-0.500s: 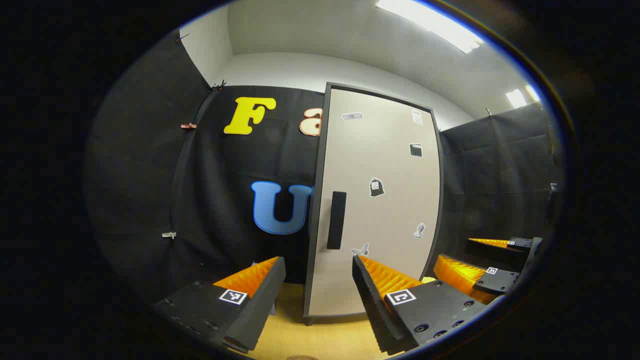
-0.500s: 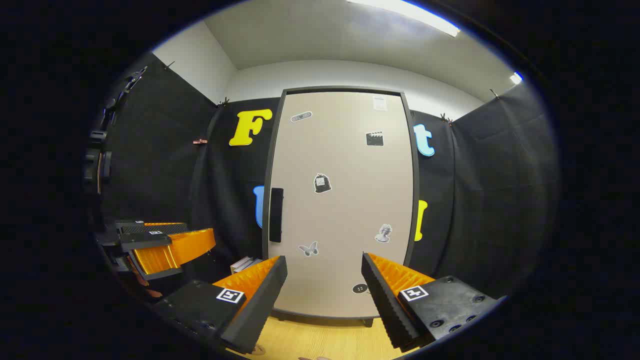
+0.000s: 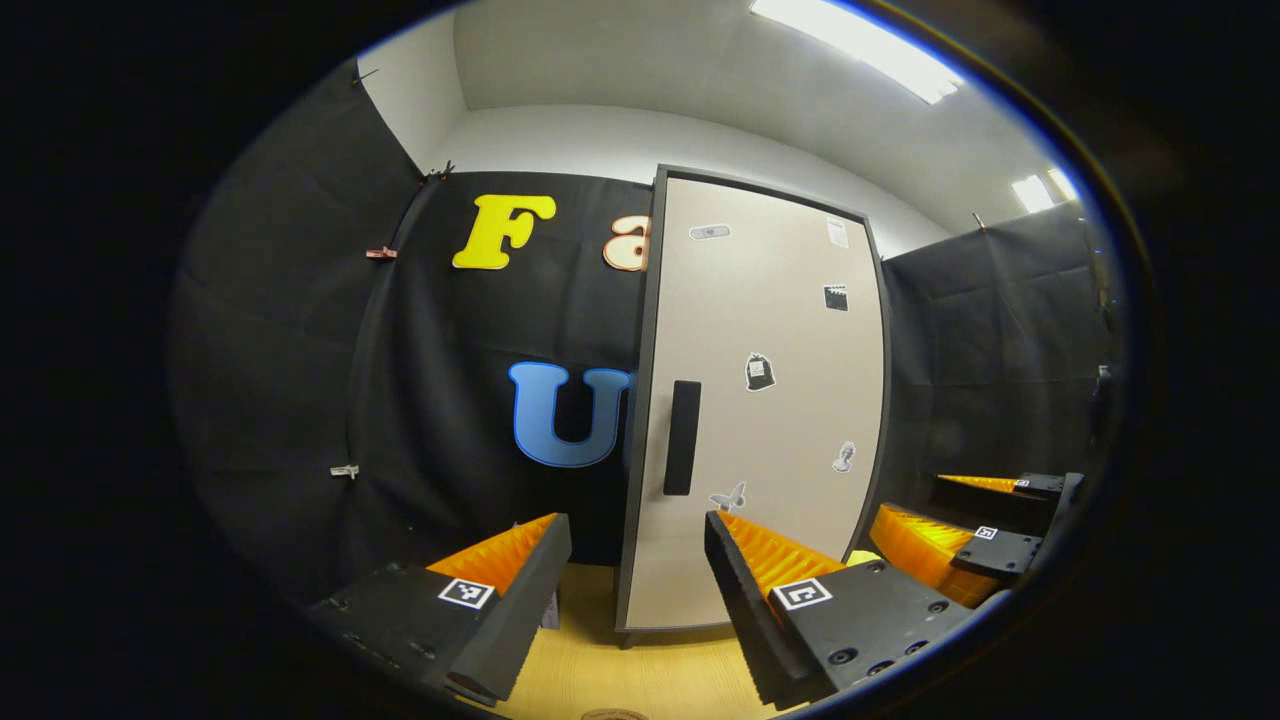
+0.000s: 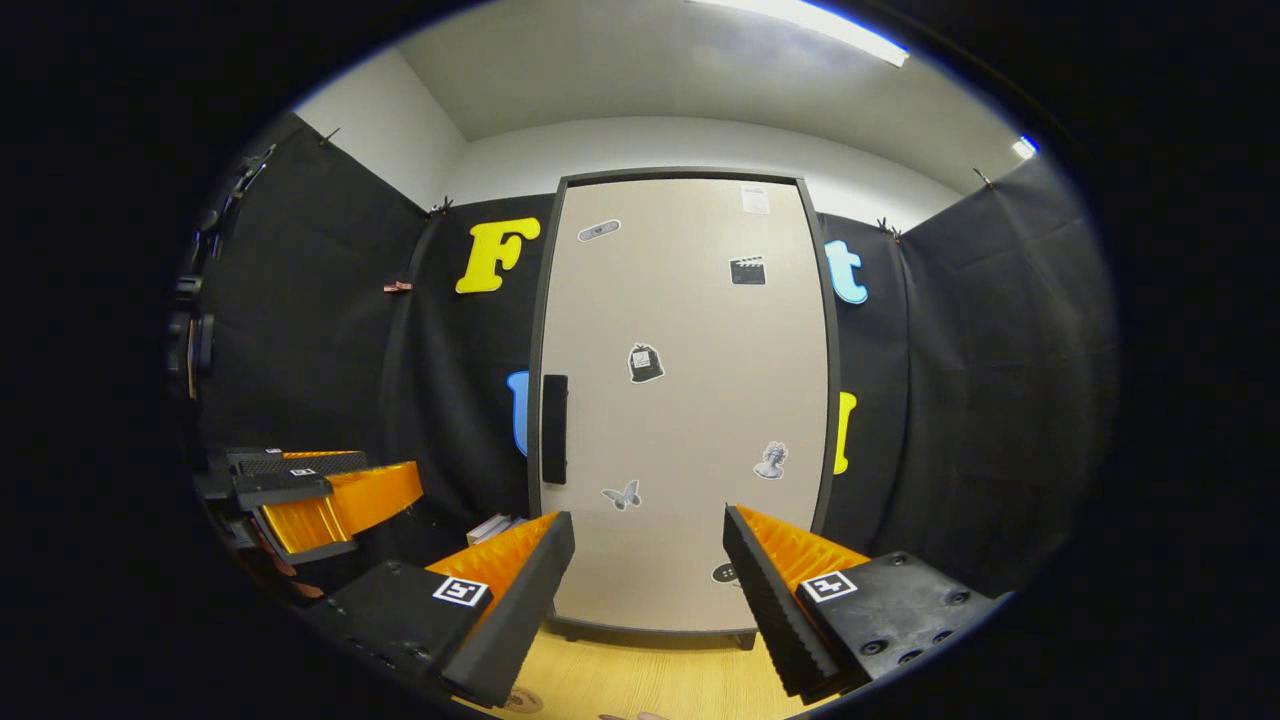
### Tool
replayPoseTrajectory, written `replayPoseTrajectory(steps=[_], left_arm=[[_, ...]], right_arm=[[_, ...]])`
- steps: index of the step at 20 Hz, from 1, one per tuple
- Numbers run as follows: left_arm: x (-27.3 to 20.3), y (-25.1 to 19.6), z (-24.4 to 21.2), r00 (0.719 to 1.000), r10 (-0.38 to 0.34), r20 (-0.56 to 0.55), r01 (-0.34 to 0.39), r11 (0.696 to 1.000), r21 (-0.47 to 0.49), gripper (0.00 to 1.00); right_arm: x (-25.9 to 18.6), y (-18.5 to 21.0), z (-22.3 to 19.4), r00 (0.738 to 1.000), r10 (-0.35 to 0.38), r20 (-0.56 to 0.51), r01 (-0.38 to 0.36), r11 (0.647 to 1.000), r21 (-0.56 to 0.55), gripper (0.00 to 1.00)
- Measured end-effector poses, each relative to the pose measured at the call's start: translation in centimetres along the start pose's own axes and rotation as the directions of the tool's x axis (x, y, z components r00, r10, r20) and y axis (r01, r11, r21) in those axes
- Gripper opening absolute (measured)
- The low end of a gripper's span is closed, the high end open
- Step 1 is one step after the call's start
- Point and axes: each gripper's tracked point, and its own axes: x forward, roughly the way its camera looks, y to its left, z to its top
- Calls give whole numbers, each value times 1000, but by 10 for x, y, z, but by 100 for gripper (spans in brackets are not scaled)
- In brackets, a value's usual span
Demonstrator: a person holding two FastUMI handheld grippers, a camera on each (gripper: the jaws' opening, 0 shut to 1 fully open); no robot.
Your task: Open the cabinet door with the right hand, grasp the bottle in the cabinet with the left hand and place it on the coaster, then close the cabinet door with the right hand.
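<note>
The cabinet (image 4: 685, 400) stands upright on the wooden table (image 4: 660, 680) against the black cloth wall, and its door (image 4: 690, 330) is shut flush in the dark frame. A black vertical handle (image 4: 555, 429) sits on the door's left edge, about halfway up. Small stickers dot the door: a butterfly (image 4: 621, 494) low and just right of the handle, a bust (image 4: 769, 461) nearer the door's right edge, a clapperboard (image 4: 748, 270) high up. The bottle cannot be seen with the door closed.

The right gripper (image 4: 648, 585) hangs in front of the door's lower part, apart from it, its jaws spread wide and holding nothing. The handle lies above and left of its left finger.

In the left gripper view the left gripper (image 3: 637, 590) is also wide open and empty, pointing at the door's handle side (image 3: 682, 437); the cabinet (image 3: 760, 400) is seen at an angle from its left. The right gripper (image 3: 950, 545) shows low, right of the cabinet. In the right gripper view the left gripper (image 4: 320, 495) shows well left of the cabinet.

A round edge at the table's near rim, below the handle, may be the coaster (image 3: 612, 714); it is too cut off to tell.
</note>
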Motion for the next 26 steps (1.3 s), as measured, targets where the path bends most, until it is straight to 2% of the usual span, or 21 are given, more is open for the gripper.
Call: replayPoseTrajectory(steps=[13, 26], left_arm=[[2, 18, -3, 1000, 6, -9, -6, 1000, 9, 86], [-8, 67, -6, 1000, 15, -15, -15, 1000, 27, 86]], right_arm=[[10, 19, 3, 1000, 12, 12, -12, 1000, 8, 97], [59, 82, 4, 998, 58, 20, -59, 998, 14, 97]])
